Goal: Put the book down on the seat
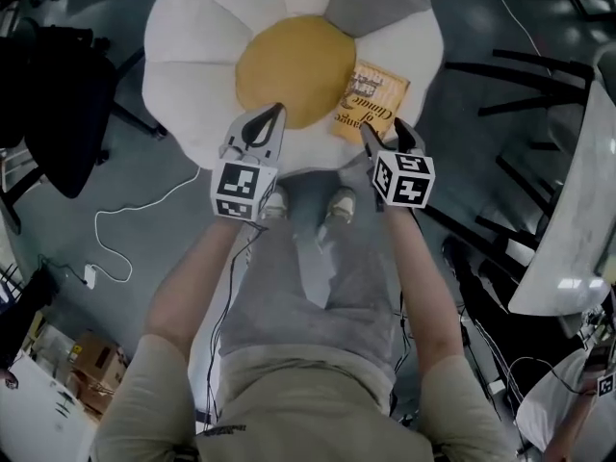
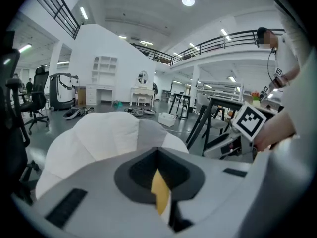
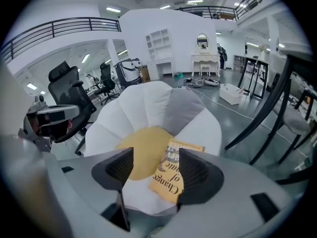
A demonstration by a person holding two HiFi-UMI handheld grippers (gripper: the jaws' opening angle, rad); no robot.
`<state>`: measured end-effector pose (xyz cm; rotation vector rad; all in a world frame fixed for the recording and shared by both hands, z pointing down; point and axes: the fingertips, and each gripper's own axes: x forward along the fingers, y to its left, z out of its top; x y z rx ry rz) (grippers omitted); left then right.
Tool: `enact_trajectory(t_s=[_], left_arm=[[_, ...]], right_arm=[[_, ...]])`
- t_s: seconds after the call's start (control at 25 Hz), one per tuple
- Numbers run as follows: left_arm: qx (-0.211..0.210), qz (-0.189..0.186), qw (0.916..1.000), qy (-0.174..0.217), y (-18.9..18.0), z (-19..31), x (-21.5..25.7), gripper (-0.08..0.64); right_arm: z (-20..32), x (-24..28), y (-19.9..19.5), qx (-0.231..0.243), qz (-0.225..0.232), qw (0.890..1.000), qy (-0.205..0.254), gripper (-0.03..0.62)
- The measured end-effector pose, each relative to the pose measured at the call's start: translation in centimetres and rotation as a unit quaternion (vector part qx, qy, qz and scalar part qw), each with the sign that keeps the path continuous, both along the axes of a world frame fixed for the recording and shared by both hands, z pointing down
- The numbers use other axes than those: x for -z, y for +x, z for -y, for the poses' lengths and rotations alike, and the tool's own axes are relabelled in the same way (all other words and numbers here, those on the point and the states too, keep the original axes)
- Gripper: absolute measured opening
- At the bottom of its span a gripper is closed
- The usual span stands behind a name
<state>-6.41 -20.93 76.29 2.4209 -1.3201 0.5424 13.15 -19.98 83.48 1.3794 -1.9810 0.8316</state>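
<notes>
Book (image 1: 373, 99) flat on seat (image 1: 192, 46), placing looks done; right gripper (image 1: 386, 131) jaws wide, empty; left gripper (image 1: 276, 114) jaws together, empty; next: pull both clear

Overhead, strip lights (image 2: 83, 13) and a round lamp (image 2: 188, 1) give bright, even light. In the head view the floor (image 1: 58, 243) is dim, shadows soft, the white seat (image 1: 192, 27) glaring slightly. Both gripper views bow at the edges into black corners; the near foreground blurs.
</notes>
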Motion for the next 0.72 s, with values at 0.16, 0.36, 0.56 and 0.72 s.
enact_trajectory(t_s=[0.16, 0.36, 0.56, 0.72], left_arm=[[0.002, 0.005, 0.9999, 0.009, -0.1, -0.1, 4.1, 0.009], [0.010, 0.002, 0.9998, 0.017, -0.6, -0.7, 10.0, 0.009], [0.005, 0.000, 0.9994, 0.034, -0.4, -1.4, 16.0, 0.009], [-0.001, -0.006, 0.9986, 0.052, -0.1, -1.9, 20.7, 0.009]], right_arm=[[0.1, 5.5, 0.3, 0.008, -0.004, 1.000, 0.027, 0.270], [-0.1, 12.7, 0.4, 0.002, -0.001, 0.998, 0.064, 0.221], [-0.3, 20.3, 0.3, 0.005, 0.008, 0.995, 0.103, 0.192], [-0.8, 26.8, -0.1, 0.008, 0.014, 0.988, 0.151, 0.158]])
